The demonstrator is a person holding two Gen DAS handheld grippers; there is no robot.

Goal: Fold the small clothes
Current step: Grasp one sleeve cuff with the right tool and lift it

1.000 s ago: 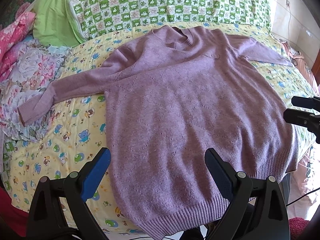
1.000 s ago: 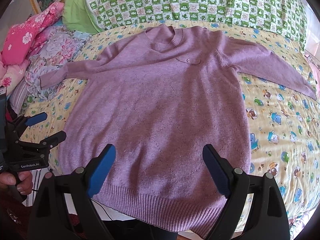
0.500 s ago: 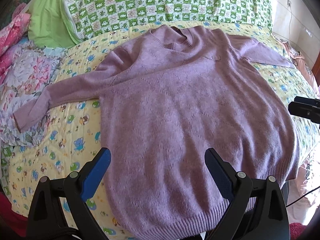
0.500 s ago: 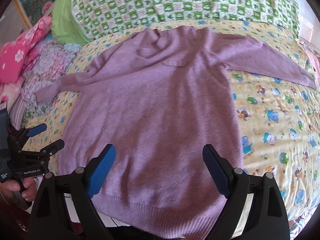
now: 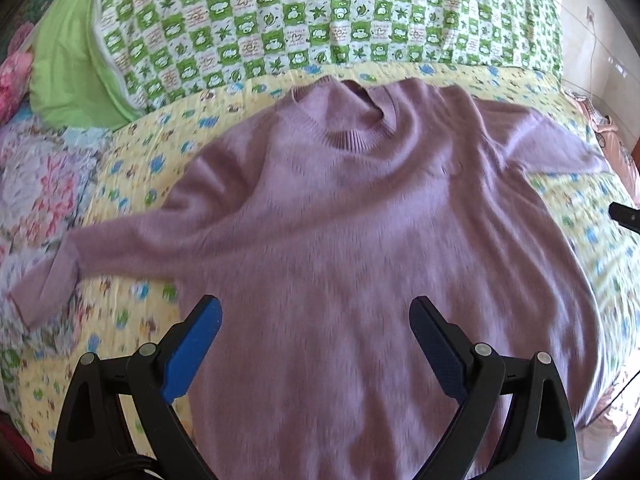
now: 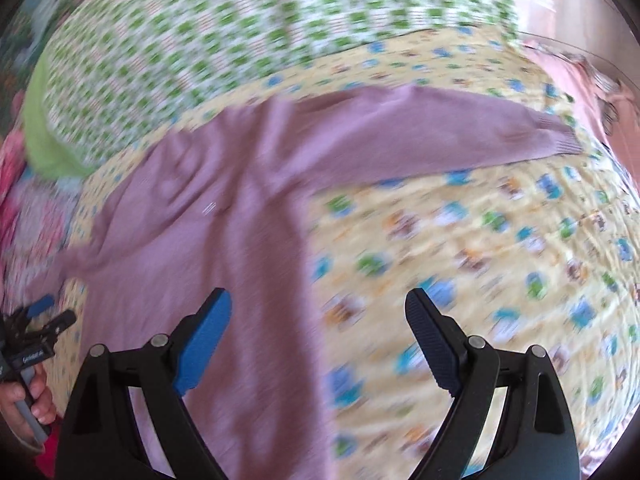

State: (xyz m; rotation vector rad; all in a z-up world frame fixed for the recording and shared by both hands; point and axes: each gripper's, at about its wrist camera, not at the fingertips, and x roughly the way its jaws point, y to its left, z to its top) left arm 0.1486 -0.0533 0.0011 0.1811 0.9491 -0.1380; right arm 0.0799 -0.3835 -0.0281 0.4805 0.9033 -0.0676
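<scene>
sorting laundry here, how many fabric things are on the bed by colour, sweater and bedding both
Purple sweater: 1
Yellow cartoon-print sheet: 1
Green-and-white checked quilt: 1
Plain lime green cloth: 1
Floral fabric at the left edge: at least 1, too bunched to split
Total: 5 at least

The supporting surface is a bed covered by a yellow quilt (image 5: 132, 152) printed with small blue, green and brown cartoon figures. A mauve knitted sweater (image 5: 360, 248) lies flat and face-up directly on the quilt, neckline toward the head of the bed and both sleeves spread outward, one cuff (image 6: 560, 138) reaching near the bed's edge. A green-and-white checked pillow (image 5: 320, 20) lies across the head end, with floral bedding (image 5: 36, 184) bunched along one side.
</scene>
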